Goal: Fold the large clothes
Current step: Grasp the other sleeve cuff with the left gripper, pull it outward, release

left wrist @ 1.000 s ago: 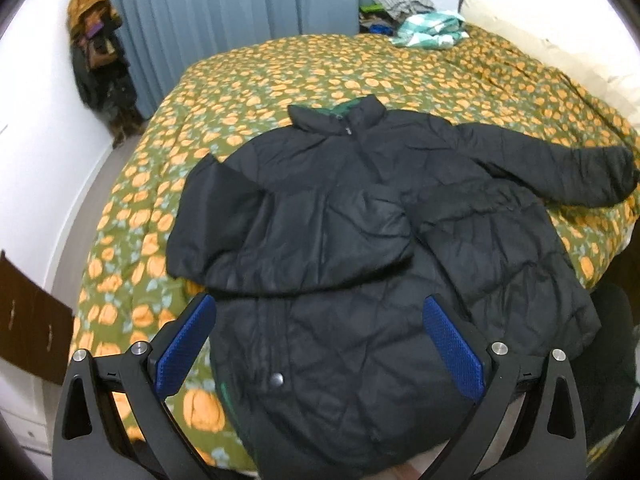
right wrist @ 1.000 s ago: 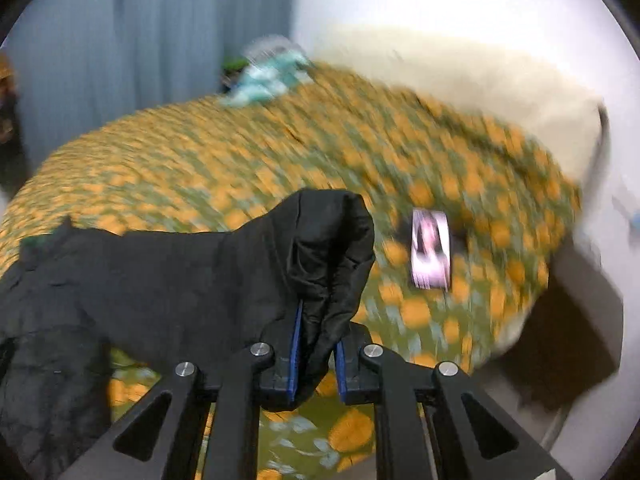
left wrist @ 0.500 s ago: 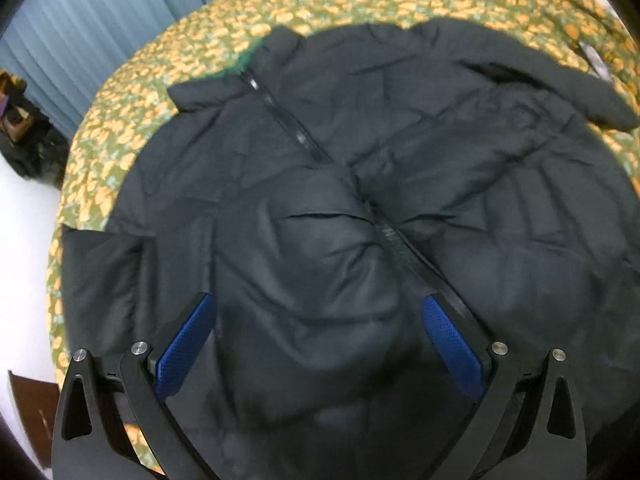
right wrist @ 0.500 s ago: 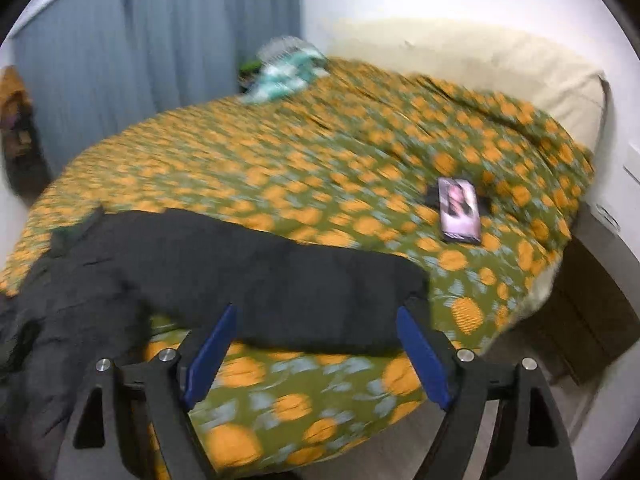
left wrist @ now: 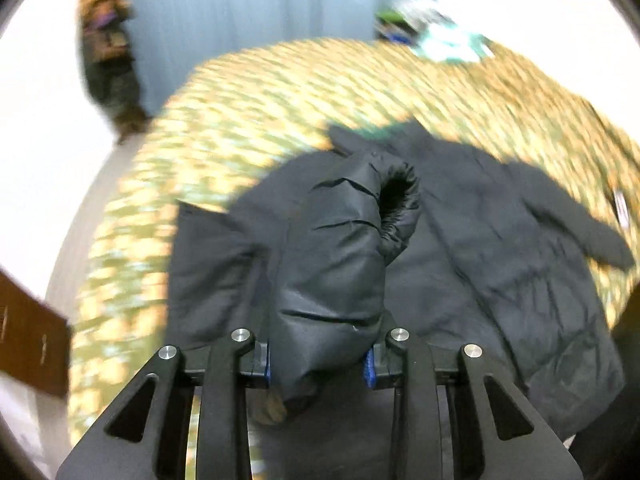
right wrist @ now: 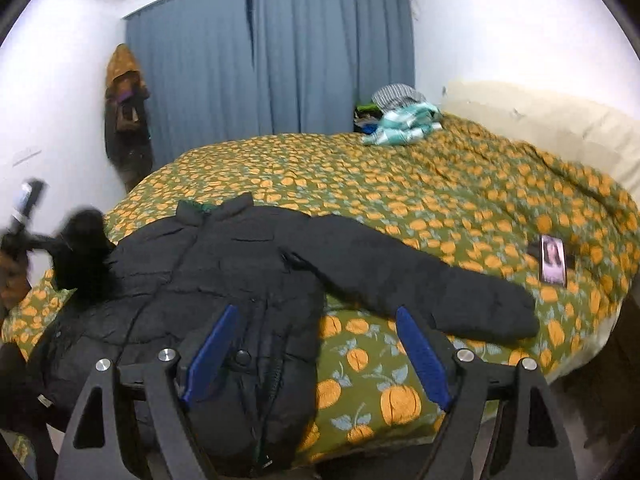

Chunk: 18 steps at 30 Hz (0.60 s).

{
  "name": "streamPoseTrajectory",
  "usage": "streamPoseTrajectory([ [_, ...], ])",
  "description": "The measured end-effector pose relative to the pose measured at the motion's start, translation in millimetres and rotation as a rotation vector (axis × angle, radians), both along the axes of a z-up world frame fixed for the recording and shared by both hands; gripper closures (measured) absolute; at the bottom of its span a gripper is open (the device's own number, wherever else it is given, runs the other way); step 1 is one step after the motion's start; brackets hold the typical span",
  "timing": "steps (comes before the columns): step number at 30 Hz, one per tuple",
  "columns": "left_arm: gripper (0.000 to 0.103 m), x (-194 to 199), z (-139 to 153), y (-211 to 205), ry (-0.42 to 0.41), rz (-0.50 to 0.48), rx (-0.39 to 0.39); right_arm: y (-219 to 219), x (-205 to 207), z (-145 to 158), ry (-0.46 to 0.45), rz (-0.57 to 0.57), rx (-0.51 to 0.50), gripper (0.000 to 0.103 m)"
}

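Now your left tool (left wrist: 318, 364) clamps one sleeve (left wrist: 340, 256) of the single jacket (right wrist: 208, 280) on the bed (right wrist: 400, 184), your right tool (right wrist: 316, 354) gaping wide.

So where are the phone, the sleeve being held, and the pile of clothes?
phone (right wrist: 553, 259), right wrist view, its lit screen.
sleeve (left wrist: 336, 272), left wrist view, padded middle.
pile of clothes (right wrist: 400, 122), right wrist view, teal checked fabric.

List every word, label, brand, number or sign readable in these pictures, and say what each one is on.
No text can be read anywhere.
Phone on the bedspread: its screen shows a picture, no legible words.
Black jacket: a small tag near its hem at the left, too small to read.
Left gripper and right gripper: no markings visible.
The left wrist view is motion-blurred throughout.
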<state>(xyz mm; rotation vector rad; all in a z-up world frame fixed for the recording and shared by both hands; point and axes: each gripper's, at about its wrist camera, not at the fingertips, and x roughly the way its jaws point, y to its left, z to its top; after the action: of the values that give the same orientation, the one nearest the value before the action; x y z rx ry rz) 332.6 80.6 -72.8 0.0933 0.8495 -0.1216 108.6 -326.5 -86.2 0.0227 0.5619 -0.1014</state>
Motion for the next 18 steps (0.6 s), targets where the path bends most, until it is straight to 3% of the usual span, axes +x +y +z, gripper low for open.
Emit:
streamPoseTrajectory([
  [4, 0.072, -12.8, 15.0, 92.2, -0.042, 0.221, 0.008, 6.3, 5.0, 8.3, -0.016, 0.012, -0.003, 0.019],
  [9, 0.073, -32.4, -16.9, 214.5, 0.009, 0.546, 0.025, 12.5, 9.1, 13.5, -0.01, 0.034, -0.006, 0.02],
  [14, 0.073, -36.1, -67.1, 286.3, 0.115, 0.702, -0.04, 21.3, 16.5, 7.7, 0.064, 0.083, -0.005, 0.02],
  [17, 0.072, -38.4, -83.3, 294.3, 0.15, 0.73, -0.081, 22.8, 18.6, 11.5, 0.103, 0.1, -0.064, 0.02],
  [18, 0.064, -37.0, -87.0, 293.0, 0.167, 0.741, -0.075, 21.8, 18.9, 14.8, 0.114, 0.102, -0.096, 0.02],
])
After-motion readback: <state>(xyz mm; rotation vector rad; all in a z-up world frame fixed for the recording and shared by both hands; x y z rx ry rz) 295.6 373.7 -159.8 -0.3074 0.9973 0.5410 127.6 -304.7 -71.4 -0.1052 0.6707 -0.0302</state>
